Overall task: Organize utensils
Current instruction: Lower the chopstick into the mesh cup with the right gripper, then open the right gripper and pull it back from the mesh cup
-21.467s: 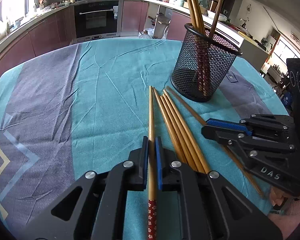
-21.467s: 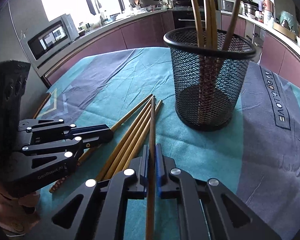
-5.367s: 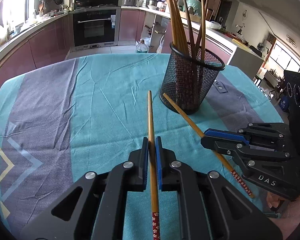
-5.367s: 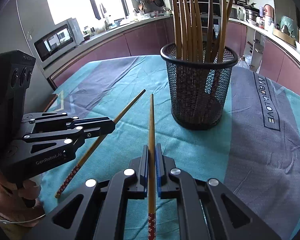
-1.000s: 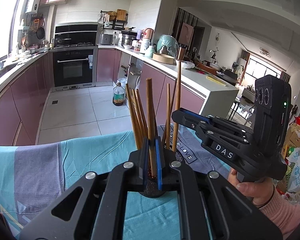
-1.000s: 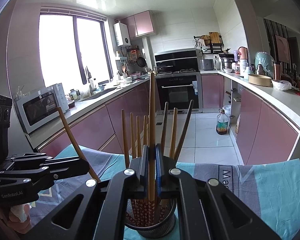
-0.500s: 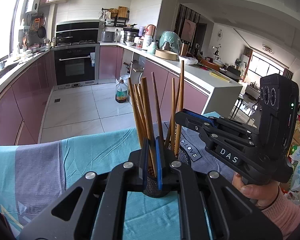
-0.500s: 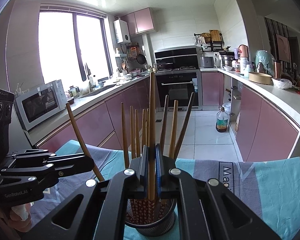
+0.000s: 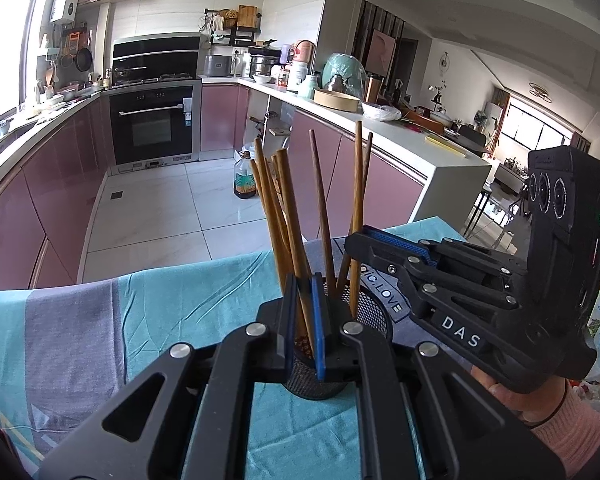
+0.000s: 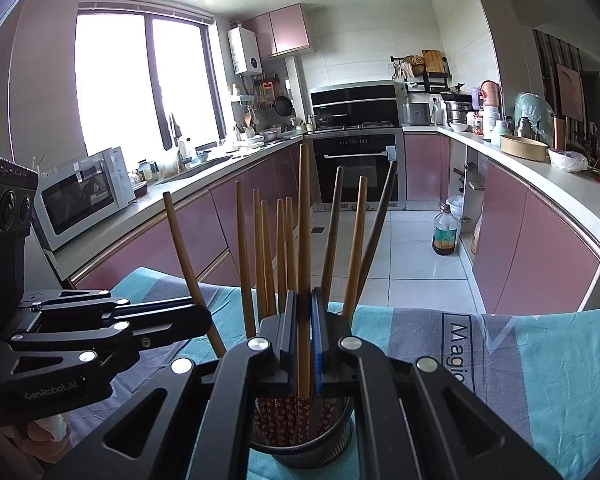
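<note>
Utensil stock, listed outward from the black mesh holder (image 10: 300, 450) standing on the teal-and-grey tablecloth (image 10: 540, 360). Nearest, directly above the holder: the right gripper (image 10: 304, 344), its jaws closed on one wooden chopstick (image 10: 303, 240) held upright, patterned lower end already inside the mesh. Beside it, over the holder's left side as the right wrist view shows it: the left gripper (image 9: 305, 320), jaws likewise clamped on one chopstick (image 9: 290, 208) that leans away from the others with its lower end at the holder's rim; whether that end is inside cannot be told for certain. Count: two chopsticks in hand, one per gripper; roughly eight more stand loose in the holder, overlap making the figure approximate; one holder; no chopstick is seen lying on the cloth. Handling, by judgement: each stick is light, stiff and slender, with a smooth finish likely to slip or swivel between flat pads; best held around mid-length, as both are now, so the decorated end leads down. The holder looks light and could tip or slide if a stick catches its rim. Beyond the holder: kitchen floor, a built-in oven (image 10: 356, 168), pink-fronted cabinets and a microwave (image 10: 84, 196) on the counter by the window.
</note>
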Action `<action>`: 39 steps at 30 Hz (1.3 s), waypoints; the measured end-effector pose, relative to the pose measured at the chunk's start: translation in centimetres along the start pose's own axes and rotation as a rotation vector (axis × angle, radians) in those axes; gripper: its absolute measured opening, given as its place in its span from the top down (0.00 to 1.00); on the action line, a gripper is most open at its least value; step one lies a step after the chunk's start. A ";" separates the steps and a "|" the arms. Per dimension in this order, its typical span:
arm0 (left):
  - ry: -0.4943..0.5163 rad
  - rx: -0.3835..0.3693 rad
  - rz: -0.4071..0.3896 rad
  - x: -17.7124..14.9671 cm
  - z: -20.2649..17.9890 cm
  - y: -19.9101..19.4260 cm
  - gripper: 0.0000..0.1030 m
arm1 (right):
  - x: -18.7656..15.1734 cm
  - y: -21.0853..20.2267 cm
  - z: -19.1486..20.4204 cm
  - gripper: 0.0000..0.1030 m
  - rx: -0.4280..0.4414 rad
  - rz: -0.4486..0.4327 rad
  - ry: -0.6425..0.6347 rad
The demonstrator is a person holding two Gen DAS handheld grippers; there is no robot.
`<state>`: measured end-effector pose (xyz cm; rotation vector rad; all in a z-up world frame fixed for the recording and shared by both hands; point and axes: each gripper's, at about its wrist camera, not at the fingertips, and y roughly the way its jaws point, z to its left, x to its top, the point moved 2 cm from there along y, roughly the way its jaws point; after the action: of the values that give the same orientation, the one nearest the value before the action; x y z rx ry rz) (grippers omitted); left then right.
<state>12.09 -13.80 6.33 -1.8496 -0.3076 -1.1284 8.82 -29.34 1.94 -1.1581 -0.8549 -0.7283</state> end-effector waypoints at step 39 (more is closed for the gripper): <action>-0.035 0.048 -0.020 -1.4 1.3 1.9 0.78 | -0.1 0.2 -0.3 0.92 -0.006 0.005 0.005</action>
<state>13.22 -13.51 3.88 -1.8291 -0.3703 -1.0940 8.99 -29.61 1.76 -1.1631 -0.8458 -0.7305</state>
